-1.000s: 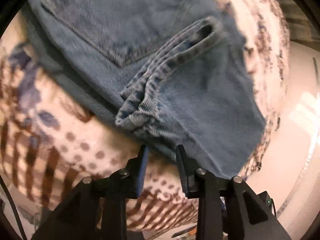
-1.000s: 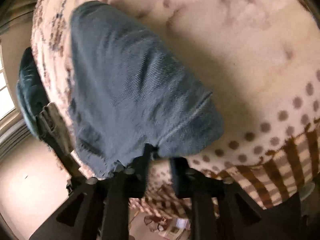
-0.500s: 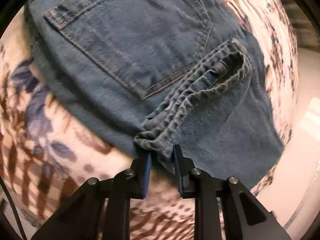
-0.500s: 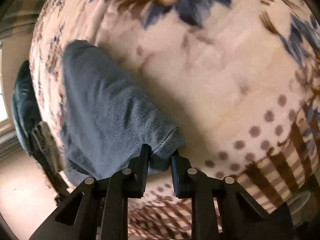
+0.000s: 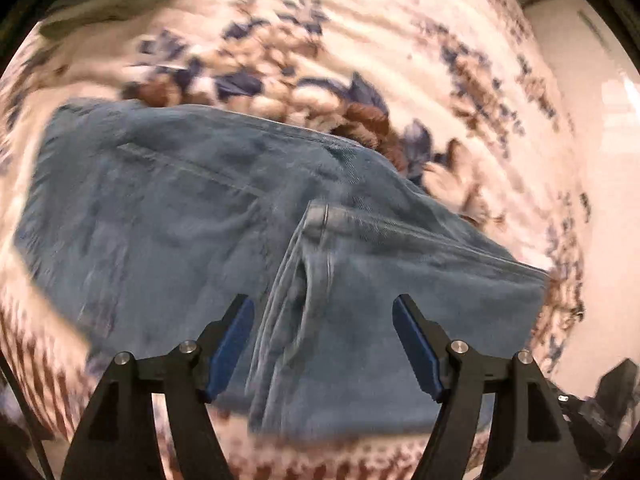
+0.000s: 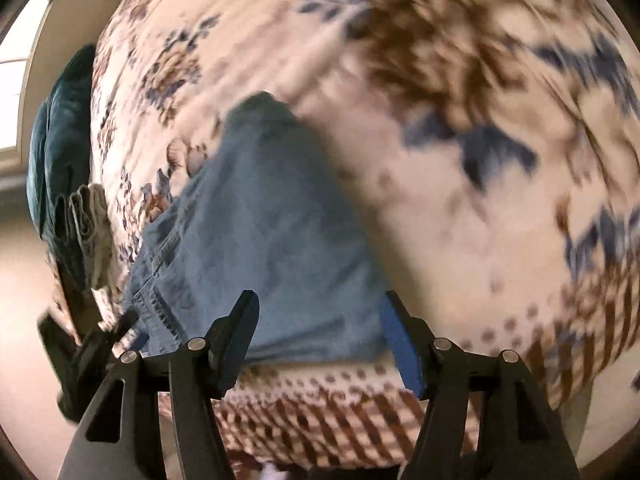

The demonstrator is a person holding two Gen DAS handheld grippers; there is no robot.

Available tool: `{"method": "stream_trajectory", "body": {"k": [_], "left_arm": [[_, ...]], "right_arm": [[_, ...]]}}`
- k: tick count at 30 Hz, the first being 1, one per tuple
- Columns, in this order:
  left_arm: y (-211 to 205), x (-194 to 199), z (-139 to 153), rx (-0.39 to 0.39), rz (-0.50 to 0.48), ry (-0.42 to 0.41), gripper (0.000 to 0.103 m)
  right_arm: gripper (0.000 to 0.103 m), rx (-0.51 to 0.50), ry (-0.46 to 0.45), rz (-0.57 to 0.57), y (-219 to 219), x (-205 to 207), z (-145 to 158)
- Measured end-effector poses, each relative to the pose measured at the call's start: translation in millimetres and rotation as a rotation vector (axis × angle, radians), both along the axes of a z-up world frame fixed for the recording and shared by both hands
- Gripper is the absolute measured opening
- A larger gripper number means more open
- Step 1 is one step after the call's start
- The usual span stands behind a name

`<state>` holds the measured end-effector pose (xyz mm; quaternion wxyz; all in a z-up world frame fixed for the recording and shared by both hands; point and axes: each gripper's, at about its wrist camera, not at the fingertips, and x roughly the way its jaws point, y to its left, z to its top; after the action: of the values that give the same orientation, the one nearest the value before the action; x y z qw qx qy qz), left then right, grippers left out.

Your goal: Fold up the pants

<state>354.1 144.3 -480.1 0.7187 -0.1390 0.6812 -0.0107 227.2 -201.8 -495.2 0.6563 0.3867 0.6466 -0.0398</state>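
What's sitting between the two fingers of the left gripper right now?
Only the jeans, lying on the floral blanket: their hem ridge runs up between the opening fingers of the left gripper, untouched by either pad. The left wrist view shows it.

free: floral bedspread (image 6: 460, 208) right of jeans (image 6: 272, 232) | obstacle: dark green cloth heap (image 6: 60, 128) at bed's left edge

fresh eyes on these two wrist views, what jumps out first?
The folded blue jeans fill the middle of the left wrist view, lying on a floral blanket, with a thick hem or seam ridge running down toward the left gripper. Both the left and right gripper hover over the denim, jaws opening, pads clear of the cloth. A dark teal cushion sits at the far left edge of the right wrist view.
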Motion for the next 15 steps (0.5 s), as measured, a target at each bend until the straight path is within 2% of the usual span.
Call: {"method": "stream_trajectory", "body": {"k": [1,2,3,4,6,10,12,15], "left_arm": [[3.5,0.3,-7.3,-0.007,-0.016,0.011,0.068],[1.7,4.0,-13.0,-0.002,-0.034,0.009,0.061],[-1.4,5.4,-13.8,0.022,-0.055,0.001,0.033],[-4.2,3.9,-12.3,0.033,-0.081,-0.011,0.025],[-6.5,3.8,-5.3,0.044,-0.092,-0.059,0.02],[-12.8,8.8,14.7,0.052,-0.091,-0.158,0.019],[-9.0,16.4,13.1,0.058,-0.081,-0.156,0.019],[-3.7,32.2,-7.3,0.041,-0.066,-0.11,0.022]], "right_arm": [[0.066,0.004,-0.005,-0.004,2.4,6.4,0.4],[0.066,0.006,-0.01,-0.004,4.8,12.2,-0.2],[0.066,0.004,-0.015,0.0,8.1,18.7,-1.1],[0.066,-0.004,-0.023,0.004,9.5,25.7,-1.6],[0.066,-0.008,-0.034,0.003,18.6,34.2,-4.4],[0.066,-0.027,-0.04,0.02,38.1,47.6,-13.0],[0.066,-0.044,-0.027,0.032,42.8,49.9,-18.9],[0.066,-0.056,-0.009,0.045,45.7,50.7,-28.0]]}}
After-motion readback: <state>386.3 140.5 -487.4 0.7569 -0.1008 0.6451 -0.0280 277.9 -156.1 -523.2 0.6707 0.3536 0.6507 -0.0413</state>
